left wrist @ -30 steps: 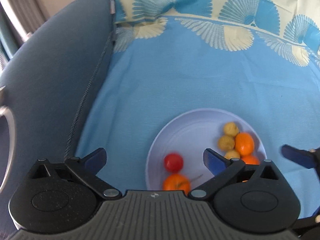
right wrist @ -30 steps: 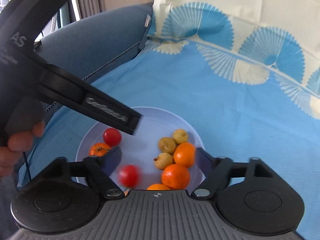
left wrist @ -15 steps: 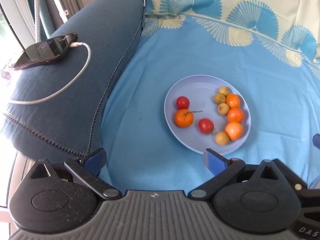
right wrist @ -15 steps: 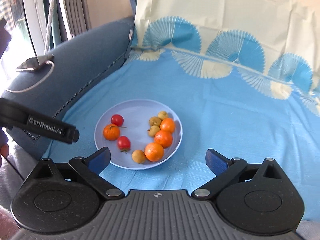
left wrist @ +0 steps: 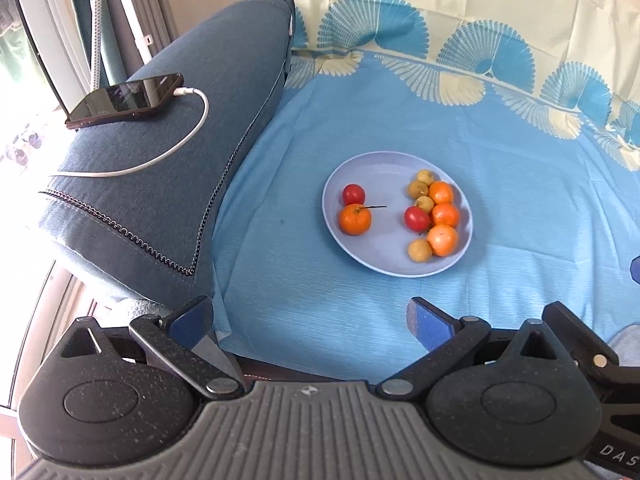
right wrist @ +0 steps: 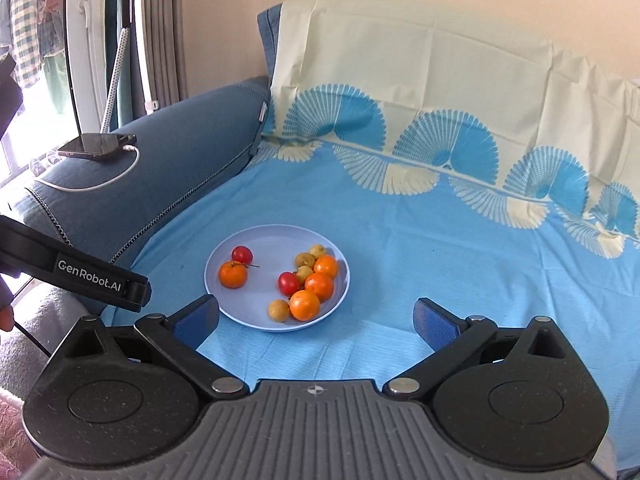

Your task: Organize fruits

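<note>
Our left gripper (left wrist: pixel 308 320) has its blue-padded fingers (left wrist: pixel 428 320) spread wide with nothing between them, held above the near edge of the blue cloth (left wrist: pixel 520 208). Our right gripper (right wrist: pixel 316 320) is spread just as wide and equally empty, its left pad close to the near rim of the plate (right wrist: pixel 276 236) in that view. The pale plate rests on the cloth, well ahead of both tools. On it we see two groups: on the left side a red fruit (left wrist: pixel 353 194) touching an orange with a stem (left wrist: pixel 355 219); on the right side a tight cluster of three oranges (left wrist: pixel 445 215), another red fruit (left wrist: pixel 416 218) and small yellowish fruits (left wrist: pixel 419 249). Further left, a phone (left wrist: pixel 124 98) with a white cable (left wrist: pixel 176 148) lies on the dark blue sofa arm (left wrist: pixel 160 208).
</note>
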A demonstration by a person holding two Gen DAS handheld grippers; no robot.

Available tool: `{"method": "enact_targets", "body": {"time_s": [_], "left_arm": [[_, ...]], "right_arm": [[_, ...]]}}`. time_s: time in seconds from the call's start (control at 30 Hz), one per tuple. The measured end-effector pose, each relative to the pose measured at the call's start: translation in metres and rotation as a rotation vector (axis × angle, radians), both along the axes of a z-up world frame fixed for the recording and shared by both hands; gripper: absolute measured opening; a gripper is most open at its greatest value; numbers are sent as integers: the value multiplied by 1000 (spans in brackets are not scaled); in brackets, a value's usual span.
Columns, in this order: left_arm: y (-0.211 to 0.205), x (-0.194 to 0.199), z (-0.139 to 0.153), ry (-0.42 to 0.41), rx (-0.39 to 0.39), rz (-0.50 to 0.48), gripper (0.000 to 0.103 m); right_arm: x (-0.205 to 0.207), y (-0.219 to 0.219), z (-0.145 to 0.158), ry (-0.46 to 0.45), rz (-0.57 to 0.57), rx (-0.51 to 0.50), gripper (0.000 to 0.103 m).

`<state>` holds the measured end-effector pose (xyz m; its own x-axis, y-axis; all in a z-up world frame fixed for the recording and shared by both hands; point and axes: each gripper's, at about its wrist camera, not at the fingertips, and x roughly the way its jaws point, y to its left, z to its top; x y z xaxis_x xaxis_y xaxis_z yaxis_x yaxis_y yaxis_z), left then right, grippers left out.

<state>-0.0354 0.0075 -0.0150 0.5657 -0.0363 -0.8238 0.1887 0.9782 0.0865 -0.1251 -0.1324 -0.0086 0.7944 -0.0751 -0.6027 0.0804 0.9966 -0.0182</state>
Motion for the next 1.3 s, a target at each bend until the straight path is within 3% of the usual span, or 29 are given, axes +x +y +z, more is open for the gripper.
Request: {"method": "enact_targets", "body": {"time_s": [0.47, 1.3], "left_arm": [[1, -20, 12, -29, -14, -11, 103], [-5, -17, 6, -23, 22, -39, 103]], "right_arm": [[-23, 2, 11, -48, 3, -14, 102], [-18, -1, 8, -26, -23, -5, 102]]}}
